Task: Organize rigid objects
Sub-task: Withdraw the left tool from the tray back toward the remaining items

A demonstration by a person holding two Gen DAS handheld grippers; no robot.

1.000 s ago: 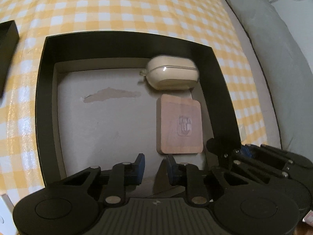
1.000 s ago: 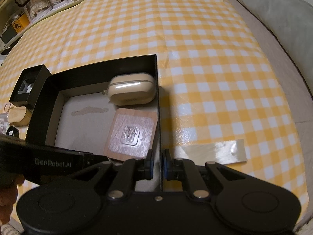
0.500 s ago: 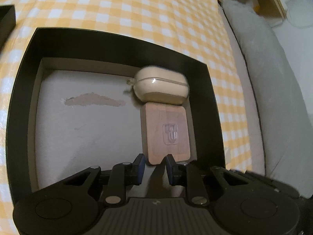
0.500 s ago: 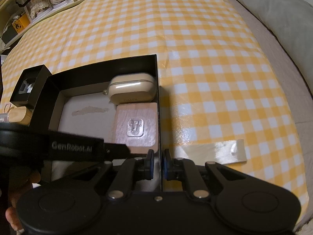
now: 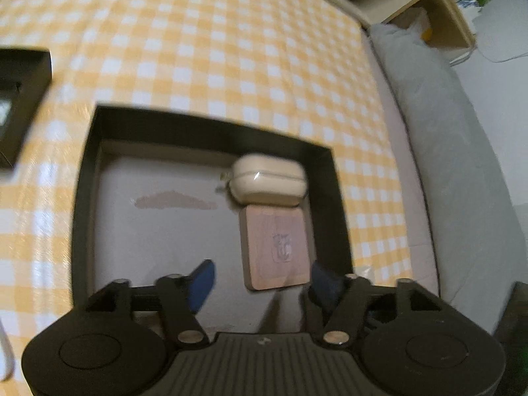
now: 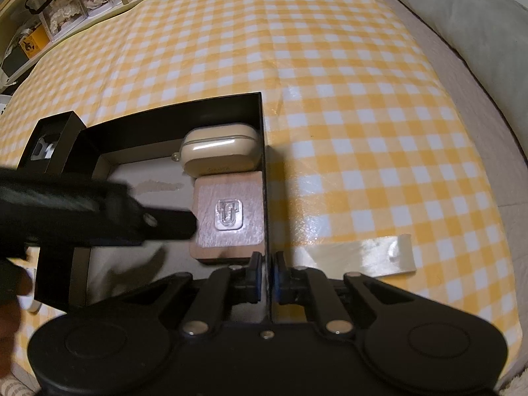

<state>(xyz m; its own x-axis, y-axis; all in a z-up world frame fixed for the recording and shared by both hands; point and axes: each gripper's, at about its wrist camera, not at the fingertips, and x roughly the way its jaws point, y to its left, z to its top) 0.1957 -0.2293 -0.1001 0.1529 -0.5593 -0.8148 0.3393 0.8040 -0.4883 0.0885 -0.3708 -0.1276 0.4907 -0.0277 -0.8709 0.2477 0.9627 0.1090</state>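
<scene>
Checked cloth (image 6: 363, 99), right tongs (image 6: 268, 280) pinching box wall (image 6: 265, 198)

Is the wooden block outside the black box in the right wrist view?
No. The wooden block lies inside the black box, against its right wall and just in front of the beige case.

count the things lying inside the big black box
2: a cream earbud case in the far right corner of the big black box, and a wooden square block just in front, apparently touching it. The left gripper hides some floor.
</scene>
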